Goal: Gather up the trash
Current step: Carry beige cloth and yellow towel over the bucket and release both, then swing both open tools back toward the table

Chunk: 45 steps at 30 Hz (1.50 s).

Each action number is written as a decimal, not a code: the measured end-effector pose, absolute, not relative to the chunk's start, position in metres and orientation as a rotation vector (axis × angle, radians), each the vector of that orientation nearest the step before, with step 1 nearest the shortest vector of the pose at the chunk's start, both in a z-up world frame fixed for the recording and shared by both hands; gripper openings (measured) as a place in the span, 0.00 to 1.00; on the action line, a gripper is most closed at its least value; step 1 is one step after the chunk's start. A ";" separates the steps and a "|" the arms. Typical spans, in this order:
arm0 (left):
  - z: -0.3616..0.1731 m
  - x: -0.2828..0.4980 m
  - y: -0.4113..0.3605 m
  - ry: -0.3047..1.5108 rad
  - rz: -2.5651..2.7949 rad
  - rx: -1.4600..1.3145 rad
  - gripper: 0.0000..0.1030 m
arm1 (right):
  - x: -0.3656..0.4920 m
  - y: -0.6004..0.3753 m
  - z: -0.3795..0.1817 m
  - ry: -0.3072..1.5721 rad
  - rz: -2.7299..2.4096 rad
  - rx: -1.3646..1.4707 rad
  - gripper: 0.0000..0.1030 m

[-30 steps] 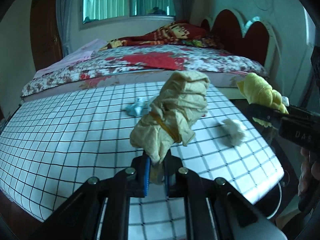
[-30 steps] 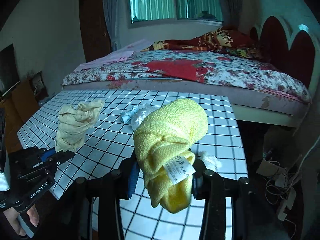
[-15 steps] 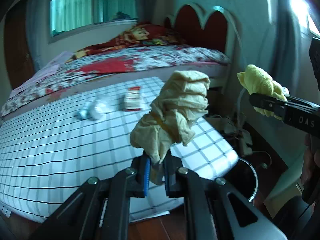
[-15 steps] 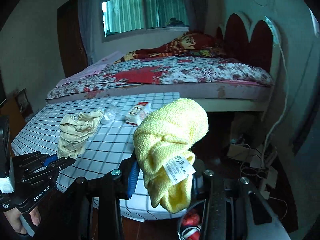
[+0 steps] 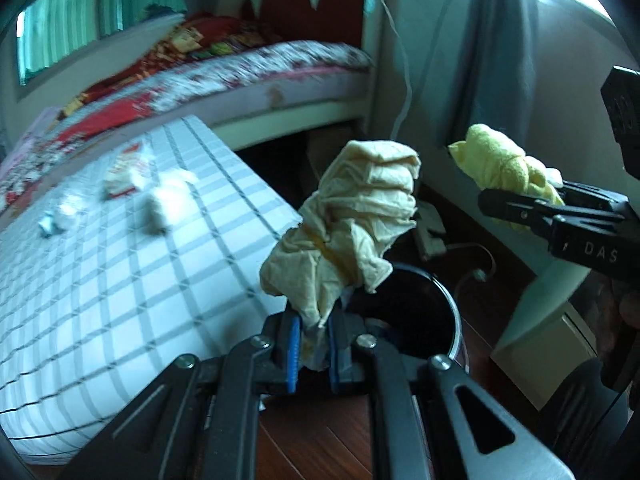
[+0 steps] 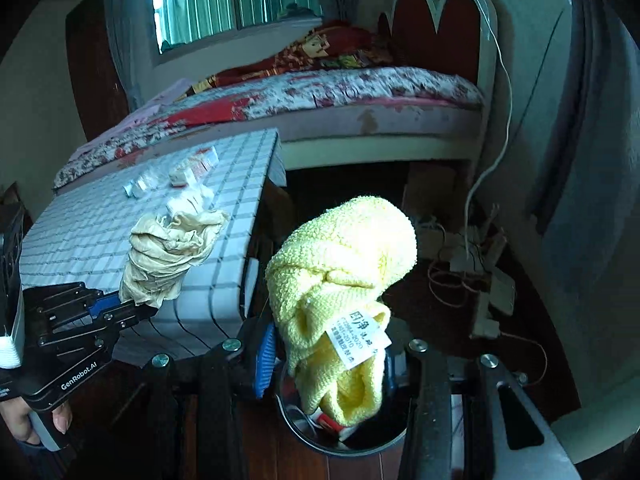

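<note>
- Left wrist view: left gripper (image 5: 314, 344) pinches a crumpled beige paper wad (image 5: 352, 220), jaws narrow, above the round dark trash bin (image 5: 454, 312) on the floor.
- Right gripper (image 6: 326, 360) clamps a yellow terry cloth (image 6: 340, 264) — tag showing — over that bin.
- Small white scraps (image 6: 188, 200) lie on the white grid-patterned table (image 6: 100, 232).

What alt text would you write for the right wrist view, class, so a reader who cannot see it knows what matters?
The right gripper holds a bunched yellow towel with a white label above a round bin on the dark floor. At left, the left gripper grips a crumpled beige cloth beside a checked table with small litter; a bed lies behind.
</note>
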<state>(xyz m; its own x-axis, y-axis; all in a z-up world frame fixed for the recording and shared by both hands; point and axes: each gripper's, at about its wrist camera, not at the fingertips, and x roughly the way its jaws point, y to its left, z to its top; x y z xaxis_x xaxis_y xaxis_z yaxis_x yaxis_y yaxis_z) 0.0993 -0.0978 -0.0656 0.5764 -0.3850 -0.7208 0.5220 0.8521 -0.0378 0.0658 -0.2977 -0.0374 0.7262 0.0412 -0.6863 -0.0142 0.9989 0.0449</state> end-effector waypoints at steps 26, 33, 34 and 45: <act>-0.188 0.124 -0.178 1.114 -0.634 0.261 0.12 | 0.080 -0.328 -0.188 1.116 0.182 -0.130 0.43; -0.198 0.122 -0.174 1.109 -0.559 0.259 0.77 | 0.085 -0.347 -0.197 1.124 0.060 -0.148 0.88; -0.197 0.120 -0.170 1.101 -0.530 0.263 0.82 | 0.083 -0.351 -0.196 1.123 0.040 -0.141 0.89; -0.170 0.099 -0.125 1.014 -0.401 0.218 0.95 | 0.067 -0.342 -0.179 1.084 -0.053 -0.131 0.99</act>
<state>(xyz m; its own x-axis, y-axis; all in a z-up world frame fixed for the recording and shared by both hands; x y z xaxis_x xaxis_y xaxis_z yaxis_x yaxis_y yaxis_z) 0.0988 -0.1251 -0.1698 0.4647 -0.2234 -0.8568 0.4226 0.9063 -0.0071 0.0672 -0.3425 -0.1795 0.4675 -0.1075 -0.8774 -0.0210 0.9909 -0.1326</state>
